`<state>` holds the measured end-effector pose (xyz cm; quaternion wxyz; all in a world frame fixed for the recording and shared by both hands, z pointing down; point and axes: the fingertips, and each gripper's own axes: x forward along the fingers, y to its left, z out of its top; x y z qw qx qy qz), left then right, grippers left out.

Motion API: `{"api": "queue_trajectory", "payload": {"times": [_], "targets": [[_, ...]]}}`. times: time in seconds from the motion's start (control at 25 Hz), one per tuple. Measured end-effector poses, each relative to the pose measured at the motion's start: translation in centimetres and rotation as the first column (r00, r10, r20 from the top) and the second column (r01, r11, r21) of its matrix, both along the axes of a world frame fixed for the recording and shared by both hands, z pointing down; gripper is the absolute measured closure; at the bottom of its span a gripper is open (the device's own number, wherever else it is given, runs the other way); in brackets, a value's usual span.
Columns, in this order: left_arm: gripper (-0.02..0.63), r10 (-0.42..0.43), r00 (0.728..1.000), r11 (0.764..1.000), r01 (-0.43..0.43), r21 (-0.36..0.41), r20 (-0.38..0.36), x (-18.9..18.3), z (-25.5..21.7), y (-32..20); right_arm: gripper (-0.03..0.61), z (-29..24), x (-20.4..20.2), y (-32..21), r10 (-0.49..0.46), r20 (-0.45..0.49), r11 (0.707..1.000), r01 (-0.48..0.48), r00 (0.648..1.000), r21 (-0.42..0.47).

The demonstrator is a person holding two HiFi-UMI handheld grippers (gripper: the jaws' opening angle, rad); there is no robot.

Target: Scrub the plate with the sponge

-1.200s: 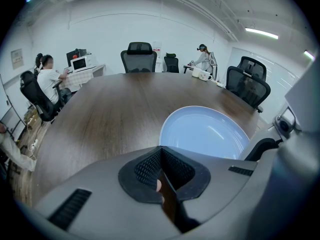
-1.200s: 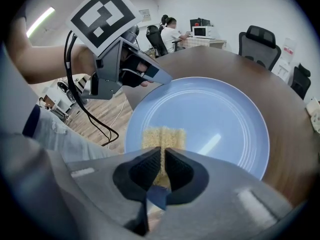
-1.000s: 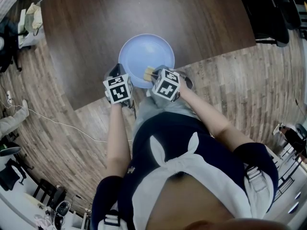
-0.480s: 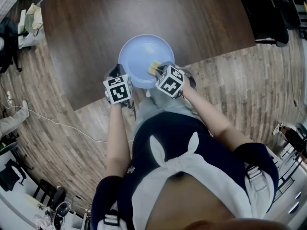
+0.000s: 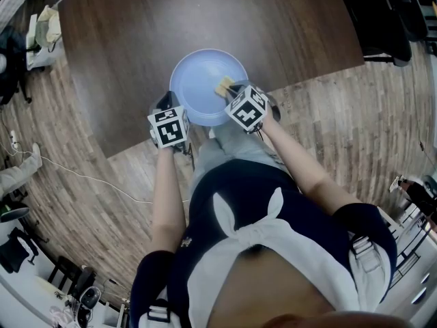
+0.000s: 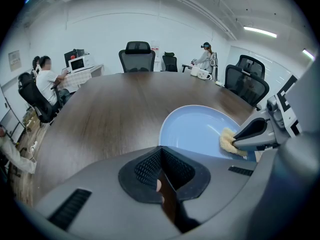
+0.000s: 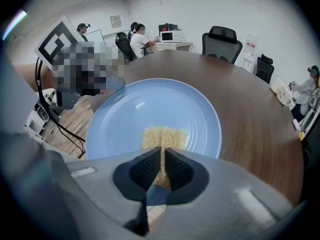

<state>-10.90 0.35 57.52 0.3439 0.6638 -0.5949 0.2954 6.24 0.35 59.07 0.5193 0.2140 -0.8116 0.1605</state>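
We see a round blue plate (image 5: 198, 77) lying flat on the dark brown tabletop (image 5: 205, 12). It sits close to the tabletop's edge, on the side where the person stands.

The right gripper (image 5: 230, 90) reaches over the right side of the plate. Its jaws are pinching a yellow sponge (image 7: 162, 133). The sponge sticks out past the jaws and rests on the inside of the plate, near the right rim. In the right gripper view, the blue of the plate shows all around the sponge.

The left gripper (image 5: 164, 102) is at the left near side of the plate, right by the tabletop's edge. Its jaws are pressed together, and only a thin brown strip shows between them. We cannot tell if they touch the plate's rim. From the left gripper view the plate lies ahead and to the right, with the right gripper and the sponge at its far right side.

Each gripper has a cube (image 5: 168, 126) with black and white squares on it.

Under the tabletop's edge there is a striped wooden floor (image 5: 328, 121), and a thin white cable (image 5: 82, 176) lies on it. Black chairs (image 6: 137, 58) stand at the far side of the tabletop.
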Motion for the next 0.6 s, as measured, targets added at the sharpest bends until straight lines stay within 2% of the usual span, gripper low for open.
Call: {"api": "queue_trajectory", "payload": {"times": [0.52, 0.6], "targets": [[0.615, 0.007, 1.000, 1.000, -0.007, -0.006, -0.009, -0.1, -0.3, 0.2, 0.551, -0.8, 0.6, -3.0, 0.178, 0.074, 0.981, -0.183, 0.981, 0.064], [0.615, -0.003, 1.000, 1.000, 0.003, -0.002, 0.005, -0.2, -0.7, 0.2, 0.518, -1.4, 0.6, -3.2, 0.208, 0.110, 0.973, -0.217, 0.972, 0.077]]}}
